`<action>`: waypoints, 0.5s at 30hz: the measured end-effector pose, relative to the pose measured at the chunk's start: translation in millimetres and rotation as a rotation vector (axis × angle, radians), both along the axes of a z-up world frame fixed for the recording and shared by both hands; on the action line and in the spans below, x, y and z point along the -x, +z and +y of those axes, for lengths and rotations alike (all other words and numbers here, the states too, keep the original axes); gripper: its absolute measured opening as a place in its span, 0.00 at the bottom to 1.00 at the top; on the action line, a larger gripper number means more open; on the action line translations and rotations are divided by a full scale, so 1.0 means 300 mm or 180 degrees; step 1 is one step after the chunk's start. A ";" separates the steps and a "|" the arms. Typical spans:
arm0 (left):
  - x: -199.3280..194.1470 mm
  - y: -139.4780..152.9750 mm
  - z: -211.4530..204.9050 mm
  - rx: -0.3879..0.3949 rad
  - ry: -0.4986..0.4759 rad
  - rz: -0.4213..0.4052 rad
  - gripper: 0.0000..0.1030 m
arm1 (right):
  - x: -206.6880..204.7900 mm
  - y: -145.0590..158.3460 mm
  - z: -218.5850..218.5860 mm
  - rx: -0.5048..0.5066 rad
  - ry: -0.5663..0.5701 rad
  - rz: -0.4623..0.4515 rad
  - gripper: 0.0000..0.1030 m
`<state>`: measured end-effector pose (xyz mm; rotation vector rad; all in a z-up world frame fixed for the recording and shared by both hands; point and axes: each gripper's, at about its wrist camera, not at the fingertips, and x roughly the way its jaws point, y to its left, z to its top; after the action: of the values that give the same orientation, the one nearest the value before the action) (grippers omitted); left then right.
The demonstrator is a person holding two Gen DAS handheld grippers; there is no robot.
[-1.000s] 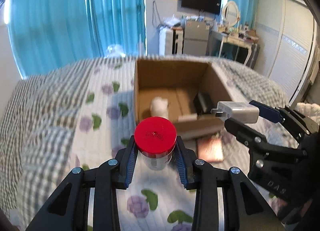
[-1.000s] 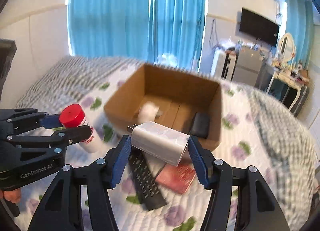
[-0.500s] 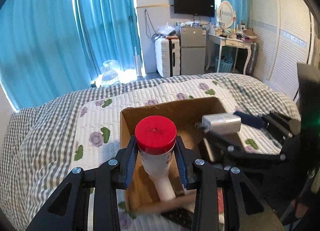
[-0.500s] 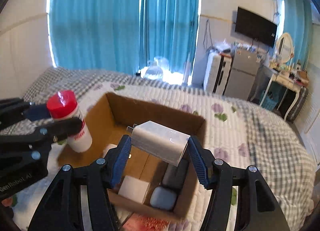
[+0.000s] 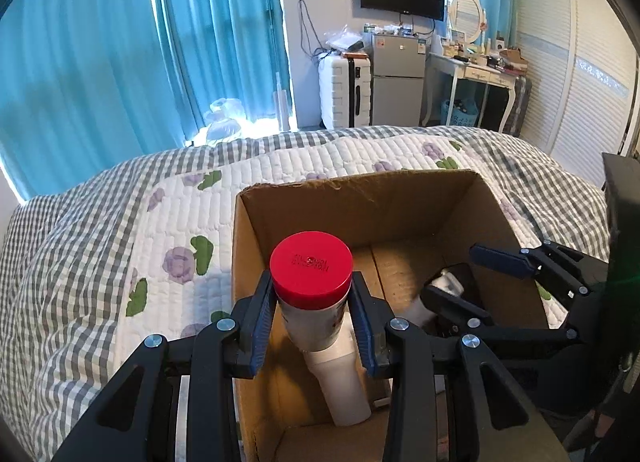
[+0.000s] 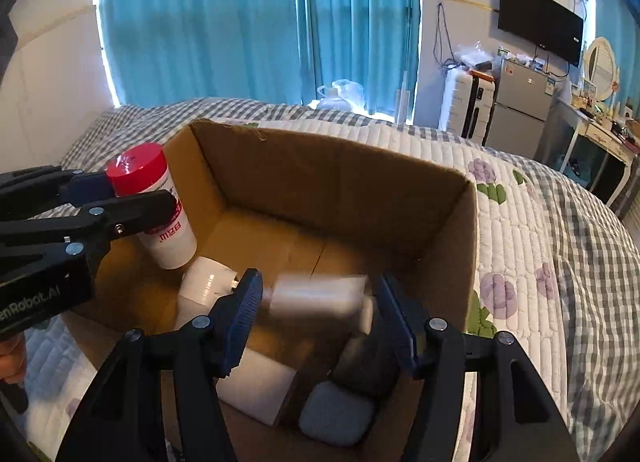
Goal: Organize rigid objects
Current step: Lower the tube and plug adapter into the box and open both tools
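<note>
Cardboard box on quilted bed: collection bin. Left gripper: fingers pinching red-capped bottle upright over box's left side, ready for lowering. Right gripper: fingers spread; white charger, blurred, apparently dropping inside.

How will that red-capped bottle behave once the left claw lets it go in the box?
The red-capped bottle is a tall, narrow cylinder, so it probably tips easily and then rolls. Other things already crowd the cardboard box floor, so it may land unevenly. It looks like rigid plastic, unlikely to deform in the left claw.
</note>
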<state>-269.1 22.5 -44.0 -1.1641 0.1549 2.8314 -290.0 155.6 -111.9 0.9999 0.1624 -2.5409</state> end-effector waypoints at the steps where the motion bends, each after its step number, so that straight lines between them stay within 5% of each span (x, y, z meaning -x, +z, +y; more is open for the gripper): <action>1: -0.003 0.000 0.001 -0.0003 0.0002 -0.0008 0.36 | -0.007 0.007 0.003 0.0009 -0.0007 0.0019 0.60; 15: 0.115 -0.077 0.133 -0.0082 -0.0221 -0.0271 0.36 | -0.042 0.140 0.230 0.0305 -0.0640 0.0214 0.64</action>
<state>-303.7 62.3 -67.2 -1.2462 0.1502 2.7105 -277.5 224.7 -69.8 0.9364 -0.0434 -2.7364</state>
